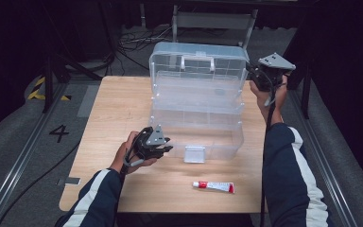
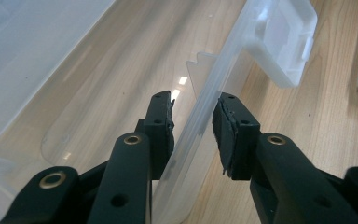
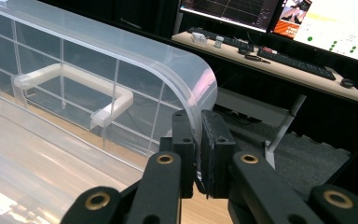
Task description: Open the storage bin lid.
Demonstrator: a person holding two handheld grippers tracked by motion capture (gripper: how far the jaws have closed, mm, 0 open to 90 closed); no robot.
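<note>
- The right gripper [image 3: 198, 154] is clamped tight on the rounded corner edge of the raised lid [image 1: 198, 59] of the clear plastic box [image 1: 196, 127]; in the high view that hand [image 1: 269, 90] sits at about two o'clock from the box's middle.
- The left gripper [image 2: 193, 126] straddles the box's thin front wall with its jaws narrowed around it; one pad [image 2: 226, 130] lies against the wall (whether the other presses I cannot tell). It is at about eight o'clock from the box's middle.
- The lid's long axis runs from nine to three o'clock, and the right hand is nearer it, so I judge any swing of the lid to be its job while the left steadies the base.
- The box is translucent, smooth and glossy, ribbed in squares, with a moulded handle [image 3: 74, 88] and a front latch [image 1: 194, 154].
- A small white and red tube [image 1: 213, 186] lies on the pale wood-grain table [image 1: 104, 123], near the box at five o'clock.
</note>
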